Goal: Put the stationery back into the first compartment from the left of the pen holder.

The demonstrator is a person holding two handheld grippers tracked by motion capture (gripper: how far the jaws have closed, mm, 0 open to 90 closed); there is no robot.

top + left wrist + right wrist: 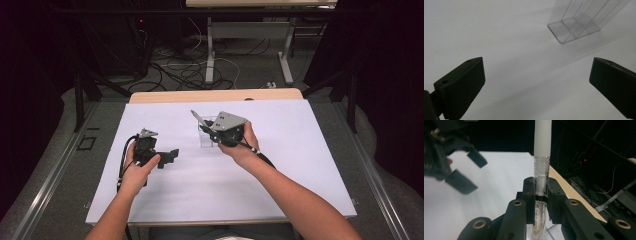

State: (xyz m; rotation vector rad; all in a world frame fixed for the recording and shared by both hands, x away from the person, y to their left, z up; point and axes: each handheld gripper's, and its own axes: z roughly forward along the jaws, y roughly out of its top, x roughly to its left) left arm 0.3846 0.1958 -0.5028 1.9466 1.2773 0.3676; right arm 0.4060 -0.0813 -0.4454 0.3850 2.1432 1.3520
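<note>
The right tongs [541, 191] grip a white-capped tube [542, 157] above the clear rack [576, 22]; the left tongs [536, 85] hang open over the desk [165, 200].

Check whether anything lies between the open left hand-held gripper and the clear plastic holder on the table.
Nothing visible does: bare white table lies between the left hand-held gripper and the clear holder.

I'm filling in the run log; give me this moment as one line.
left gripper: open, nothing held | right gripper: shut on syringe, lifted | clear rack: on white table, apart from left gripper
</note>
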